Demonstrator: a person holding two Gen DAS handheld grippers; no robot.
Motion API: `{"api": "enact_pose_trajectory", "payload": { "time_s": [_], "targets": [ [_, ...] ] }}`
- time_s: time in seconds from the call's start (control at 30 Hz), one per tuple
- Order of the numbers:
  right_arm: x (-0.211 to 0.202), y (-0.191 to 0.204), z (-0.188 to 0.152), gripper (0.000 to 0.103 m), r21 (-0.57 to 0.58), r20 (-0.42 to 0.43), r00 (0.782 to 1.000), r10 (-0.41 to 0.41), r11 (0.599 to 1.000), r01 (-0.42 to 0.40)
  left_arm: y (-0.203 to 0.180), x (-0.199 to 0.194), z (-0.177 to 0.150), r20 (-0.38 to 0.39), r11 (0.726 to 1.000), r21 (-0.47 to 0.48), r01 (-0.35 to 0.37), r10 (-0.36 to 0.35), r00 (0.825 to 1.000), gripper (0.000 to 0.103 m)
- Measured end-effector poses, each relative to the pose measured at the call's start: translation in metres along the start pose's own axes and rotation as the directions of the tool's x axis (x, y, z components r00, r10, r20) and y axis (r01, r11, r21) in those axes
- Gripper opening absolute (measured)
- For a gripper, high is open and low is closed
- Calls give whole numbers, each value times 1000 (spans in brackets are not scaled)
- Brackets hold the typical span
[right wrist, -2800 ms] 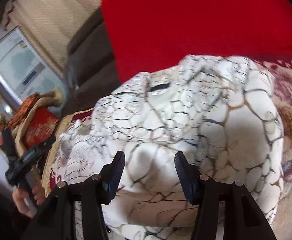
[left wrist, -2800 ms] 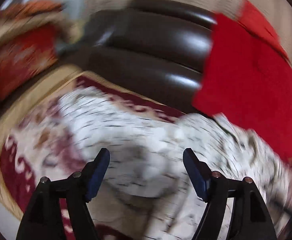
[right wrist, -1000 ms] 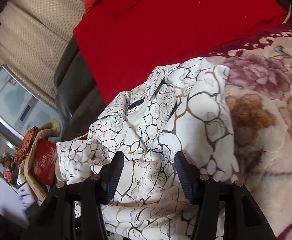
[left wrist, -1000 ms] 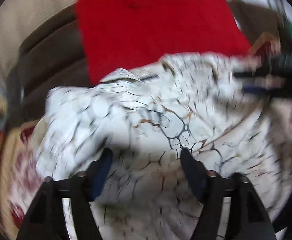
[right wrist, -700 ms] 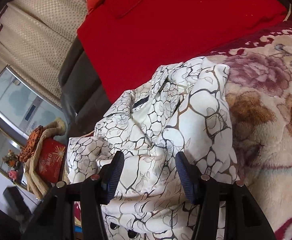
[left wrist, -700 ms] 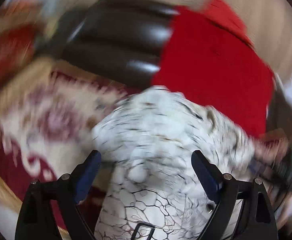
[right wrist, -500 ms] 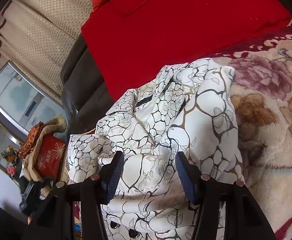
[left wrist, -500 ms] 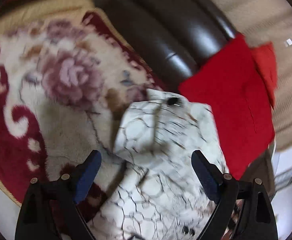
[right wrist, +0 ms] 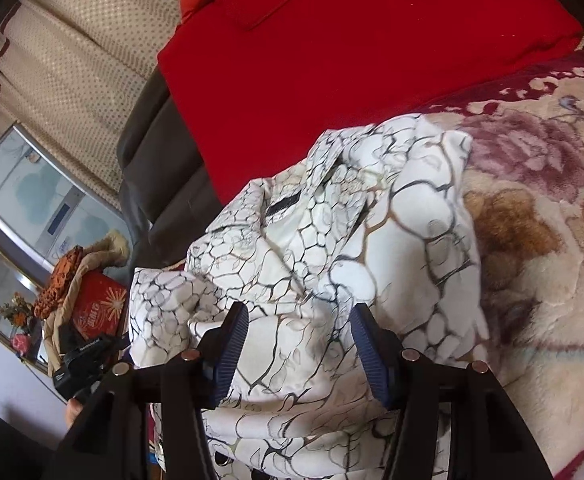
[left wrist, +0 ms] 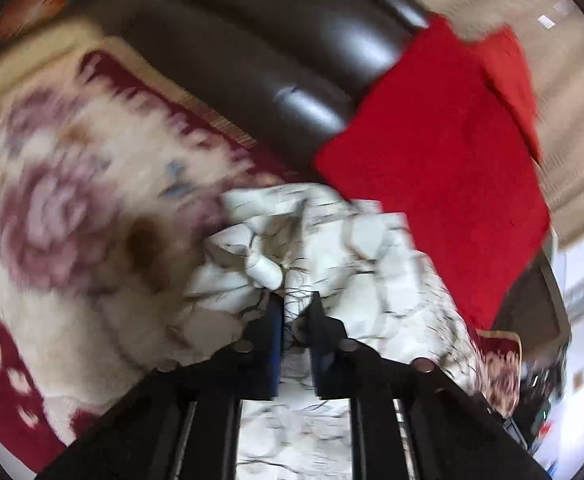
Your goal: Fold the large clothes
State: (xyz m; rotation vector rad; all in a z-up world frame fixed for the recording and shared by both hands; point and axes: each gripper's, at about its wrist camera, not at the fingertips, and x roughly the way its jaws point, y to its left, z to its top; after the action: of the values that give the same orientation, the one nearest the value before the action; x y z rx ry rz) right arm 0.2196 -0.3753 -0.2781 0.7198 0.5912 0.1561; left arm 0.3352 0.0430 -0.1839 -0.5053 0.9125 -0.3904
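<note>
The white garment with the black crackle print [right wrist: 331, 280] lay bunched on the flowered blanket [right wrist: 551, 240], its collar end close to the red cloth [right wrist: 371, 60]. It looked light, soft and limp, so it would likely sag wherever it was not supported; a hem or a shoulder seam seemed the best place to hold it.

The left claw [left wrist: 293, 312] had just been closing, and its jaws were clamped on a fold of the garment [left wrist: 331, 248]. Half a second earlier they stood wide apart over the cloth.

The right claw [right wrist: 297, 344] was about half apart above the garment, as before, and its pads did not seem to press on the cloth.
</note>
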Motion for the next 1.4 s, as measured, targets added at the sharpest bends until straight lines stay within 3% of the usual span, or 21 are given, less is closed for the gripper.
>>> {"api": "enact_pose_trajectory", "payload": {
  "time_s": [0.1,0.17,0.23,0.3,0.43,0.47,0.5,0.57,0.63,0.73,0.8,0.87,0.93,1.0,1.07,1.13,1.2,1.27,1.33,1.37,1.4],
  "targets": [
    [-6,-4,3,58,13,20,1000,2,1000,-3,-54,-13,5,5,989,142,41,-42,999,11],
    [-9,-8,5,58,27,32,999,4,1000,-5,-97,-17,3,-8,967,244,67,-67,998,11],
    [-13,-11,7,58,39,41,999,7,999,-8,-140,-16,-5,-42,933,344,104,-95,995,11],
    [-17,-14,9,58,49,55,998,5,999,-8,-183,-12,-21,-110,879,448,163,-126,986,13],
    [-26,-23,11,58,88,80,997,12,996,-19,-240,-16,-54,-242,779,550,303,-198,950,66],
    [-29,-25,12,58,97,87,996,11,995,-20,-243,-21,-57,-229,767,562,308,-213,950,75],
    [-32,-27,13,58,104,95,995,11,994,-21,-244,-30,-60,-195,759,576,302,-231,953,77],
    [-38,-29,14,58,107,113,994,6,994,-18,-236,-42,-58,-138,765,578,284,-252,958,79],
    [-42,-28,15,58,103,132,991,1,995,-15,-216,-42,-49,-87,812,535,233,-221,971,79],
    [-51,-24,16,58,93,173,985,1,996,-17,-170,-33,-37,-27,903,414,115,-114,993,79],
    [-55,-20,17,58,79,193,981,7,997,-22,-145,-22,-35,-7,935,353,28,-27,1000,79],
    [-52,-14,20,58,67,190,982,12,997,-26,-116,-6,-36,-3,949,308,-65,69,998,79],
    [-44,-13,26,58,89,159,985,60,993,-75,-96,6,-41,6,950,289,-120,123,992,78],
    [-35,-17,31,69,132,139,987,84,986,-102,-81,14,-46,27,946,283,-156,155,988,78],
    [-27,-22,36,72,186,140,981,134,970,-159,-73,20,-52,53,940,290,-181,173,984,78],
    [-18,-26,39,76,236,130,972,194,946,-221,-64,31,-61,39,930,298,-214,212,976,77],
    [-4,-30,42,77,282,104,972,211,931,-232,-58,42,-69,14,923,317,-217,225,974,71],
    [9,-29,43,77,303,78,976,203,928,-218,-61,47,-78,0,886,383,-261,283,959,66],
    [19,-26,44,77,295,60,985,165,939,-175,-70,46,-86,16,850,452,-270,295,955,63],
    [22,-25,43,74,288,64,986,155,943,-167,-72,43,-88,25,836,479,-269,293,956,59],
    [23,-24,44,62,280,70,987,143,947,-157,-71,41,-89,25,834,485,-262,287,958,58]
  ]
}}
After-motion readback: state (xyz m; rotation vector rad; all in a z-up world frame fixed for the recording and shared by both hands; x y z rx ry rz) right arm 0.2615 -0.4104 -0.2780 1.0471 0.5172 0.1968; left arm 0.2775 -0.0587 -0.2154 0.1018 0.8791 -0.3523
